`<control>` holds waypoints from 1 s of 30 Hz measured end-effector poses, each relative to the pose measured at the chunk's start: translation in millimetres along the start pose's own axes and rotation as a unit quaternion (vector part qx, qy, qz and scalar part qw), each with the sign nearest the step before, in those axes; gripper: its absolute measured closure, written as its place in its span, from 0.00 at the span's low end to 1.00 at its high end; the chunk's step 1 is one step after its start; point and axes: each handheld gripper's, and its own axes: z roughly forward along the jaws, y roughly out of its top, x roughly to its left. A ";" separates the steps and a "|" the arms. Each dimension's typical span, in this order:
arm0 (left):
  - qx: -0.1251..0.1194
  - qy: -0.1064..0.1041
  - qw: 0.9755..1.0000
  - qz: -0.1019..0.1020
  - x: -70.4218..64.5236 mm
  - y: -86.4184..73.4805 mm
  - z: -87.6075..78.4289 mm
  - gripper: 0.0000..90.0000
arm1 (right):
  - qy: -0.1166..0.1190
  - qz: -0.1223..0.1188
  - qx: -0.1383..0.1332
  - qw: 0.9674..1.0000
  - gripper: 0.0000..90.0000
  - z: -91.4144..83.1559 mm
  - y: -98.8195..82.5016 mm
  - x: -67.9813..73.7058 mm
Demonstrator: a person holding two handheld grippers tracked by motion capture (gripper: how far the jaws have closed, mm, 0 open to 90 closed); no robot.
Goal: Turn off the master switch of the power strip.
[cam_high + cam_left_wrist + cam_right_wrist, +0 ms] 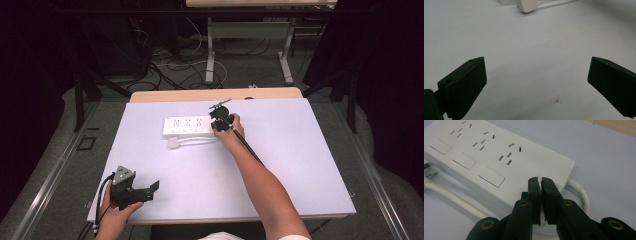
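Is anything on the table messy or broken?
Nothing looks broken. The white plastic power strip lies flat, its white cord looped loosely beside it with the plug unplugged. A tiny brownish mark spots the pale tabletop.

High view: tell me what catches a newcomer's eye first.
A white power strip lies in the middle of the pale table, its cord looped in front. The right hand-held gripper sits at its right end, jaws nearly together. The left hand-held gripper rests open near the front left corner.

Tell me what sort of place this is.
Probably a lab or workshop recording station: a bare white table, loose cables on the floor behind it, dark screening at the sides, and a second workbench beyond.
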 end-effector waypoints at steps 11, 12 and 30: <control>0.007 -0.001 1.000 -0.004 1.6 -0.9 -0.1 0.03 | 0.006 0.003 -0.008 1.000 0.83 -5.5 0.7 -0.5; 0.007 -0.001 1.000 -0.004 1.5 -0.9 -0.3 0.03 | 0.007 0.006 -0.005 1.000 0.82 -5.9 0.5 -0.4; 0.005 0.001 1.000 -0.001 -0.9 -0.9 0.0 0.03 | 0.003 0.017 -0.003 1.000 0.60 -14.3 -1.7 -6.7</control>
